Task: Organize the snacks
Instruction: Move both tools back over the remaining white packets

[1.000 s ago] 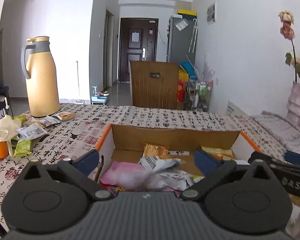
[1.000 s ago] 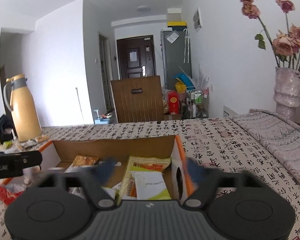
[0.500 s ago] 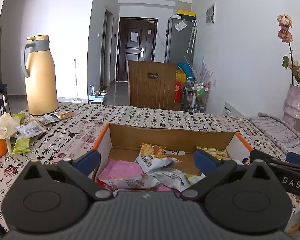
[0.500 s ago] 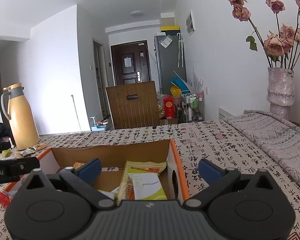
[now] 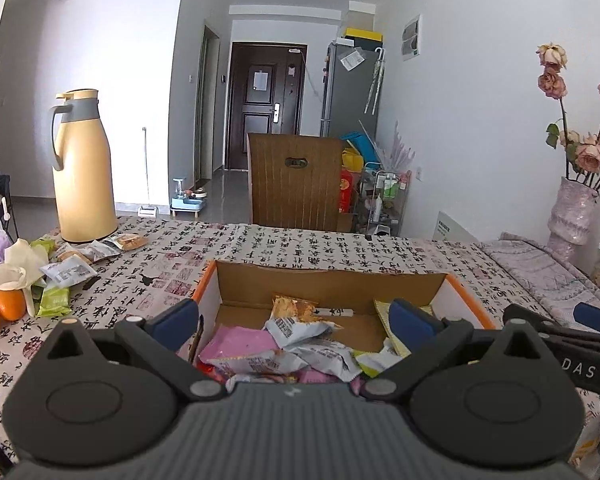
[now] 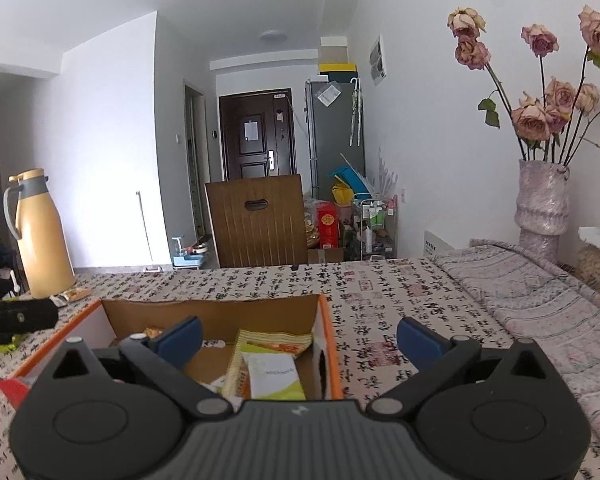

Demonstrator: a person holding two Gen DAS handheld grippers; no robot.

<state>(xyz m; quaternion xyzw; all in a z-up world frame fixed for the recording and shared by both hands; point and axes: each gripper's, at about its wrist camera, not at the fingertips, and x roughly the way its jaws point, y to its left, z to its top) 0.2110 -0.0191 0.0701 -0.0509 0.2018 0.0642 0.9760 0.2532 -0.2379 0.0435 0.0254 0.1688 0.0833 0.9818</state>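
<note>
Both your grippers, left (image 5: 292, 318) and right (image 6: 298, 334), hang with jaws wide apart and empty over the box (image 5: 328, 280) at the table's near edge. More snacks (image 5: 66, 272) lie loose at the left edge by the flask (image 5: 84, 168). Risk: reaching left, you clip the flask or oranges (image 5: 8, 304). The box's long axis runs left-right; the yellow pack (image 6: 270, 360) points away from you.
</note>
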